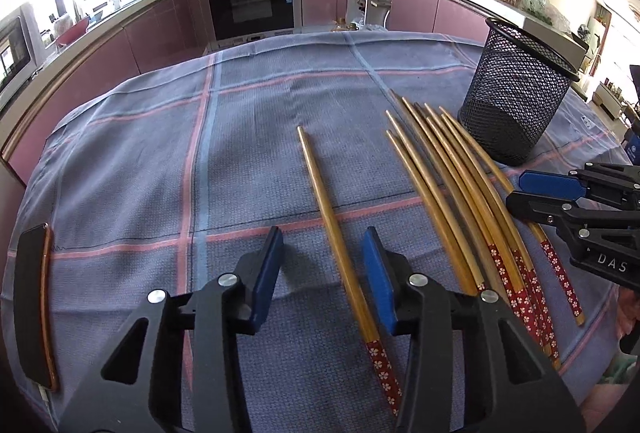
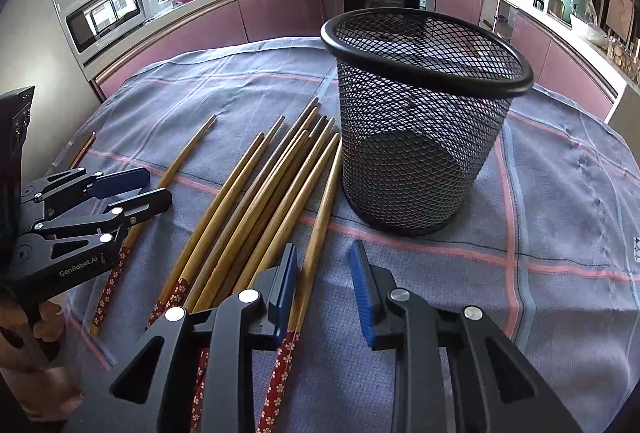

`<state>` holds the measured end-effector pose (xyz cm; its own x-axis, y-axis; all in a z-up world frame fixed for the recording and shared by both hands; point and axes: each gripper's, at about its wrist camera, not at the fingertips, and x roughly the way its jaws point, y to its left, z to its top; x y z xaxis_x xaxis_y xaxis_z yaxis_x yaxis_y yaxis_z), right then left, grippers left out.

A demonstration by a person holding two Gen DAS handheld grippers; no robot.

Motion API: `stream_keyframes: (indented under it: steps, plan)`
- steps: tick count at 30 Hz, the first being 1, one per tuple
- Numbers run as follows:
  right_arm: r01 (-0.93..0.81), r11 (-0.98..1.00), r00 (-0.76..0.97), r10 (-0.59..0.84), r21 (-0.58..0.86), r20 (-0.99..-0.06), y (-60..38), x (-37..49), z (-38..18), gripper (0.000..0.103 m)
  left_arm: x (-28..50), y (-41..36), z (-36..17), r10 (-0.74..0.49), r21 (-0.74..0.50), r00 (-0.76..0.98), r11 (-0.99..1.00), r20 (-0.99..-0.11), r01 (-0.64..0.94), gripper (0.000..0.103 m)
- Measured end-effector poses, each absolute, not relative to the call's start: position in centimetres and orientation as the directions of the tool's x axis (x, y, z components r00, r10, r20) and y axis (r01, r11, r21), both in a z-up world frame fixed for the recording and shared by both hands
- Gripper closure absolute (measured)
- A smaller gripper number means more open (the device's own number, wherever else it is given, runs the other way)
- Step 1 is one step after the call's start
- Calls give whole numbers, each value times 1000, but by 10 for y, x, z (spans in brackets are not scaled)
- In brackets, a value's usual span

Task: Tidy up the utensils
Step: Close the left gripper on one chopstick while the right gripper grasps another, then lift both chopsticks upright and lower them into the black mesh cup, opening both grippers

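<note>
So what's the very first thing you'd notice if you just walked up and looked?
Probably the black mesh cup, standing upright on the blue checked cloth. Right beside it lies a bunch of wooden chopsticks with red flowery ends, and one single chopstick lies apart between the open blue pads of the left gripper. The right gripper sits open over the bunch's edge.

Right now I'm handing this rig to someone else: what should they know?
Left gripper: open, straddling the lone chopstick, not yet gripping.
Right gripper: open, with the bundle's outermost chopstick between its pads.
Chopstick bundle lies on the cloth beside the upright mesh cup.
Done: nothing in the cup.
Left: load all the chopsticks into it.
</note>
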<state>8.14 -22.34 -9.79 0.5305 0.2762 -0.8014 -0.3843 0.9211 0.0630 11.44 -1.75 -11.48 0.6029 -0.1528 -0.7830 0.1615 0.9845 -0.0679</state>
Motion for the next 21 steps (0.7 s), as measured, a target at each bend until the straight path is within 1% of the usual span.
stream_keyframes:
  steps: [2,3,4,5,6,7,10,13,21]
  plan:
    - [-391,918,531,283,66,-799,-222,85,-98,77,119,-20,-113,-167,-81,596,982,-786,169,70]
    - [-392,917,530,288,70,-798,-222,87,-99,79,121,-21,-113,-171,-86,594,982,-786,170,73]
    - [-390,917,530,294,79,-796,-223,88,-99,83,123,-22,-113,-170,-87,593,982,-787,166,77]
    - [-387,917,527,302,92,-794,-225,89,-99,90,123,-23,-111,-174,-92,591,982,-787,166,80]
    - [-388,914,516,323,120,-793,-227,90,-99,94,125,-23,-112,-178,-96,590,981,-787,168,90]
    - [-385,913,511,335,138,-791,-230,91,-99,95,125,-24,-111,-186,-107,588,980,-787,167,93]
    - [-379,910,513,358,168,-780,-236,89,-98,97,123,-25,-110,-191,-118,591,980,-783,160,95]
    - [-382,905,521,379,188,-765,-240,85,-93,97,120,-25,-107,-201,-136,594,979,-779,153,95]
    - [-439,871,550,455,220,-701,-249,66,-65,97,107,-24,-88,-212,-136,627,976,-749,168,96]
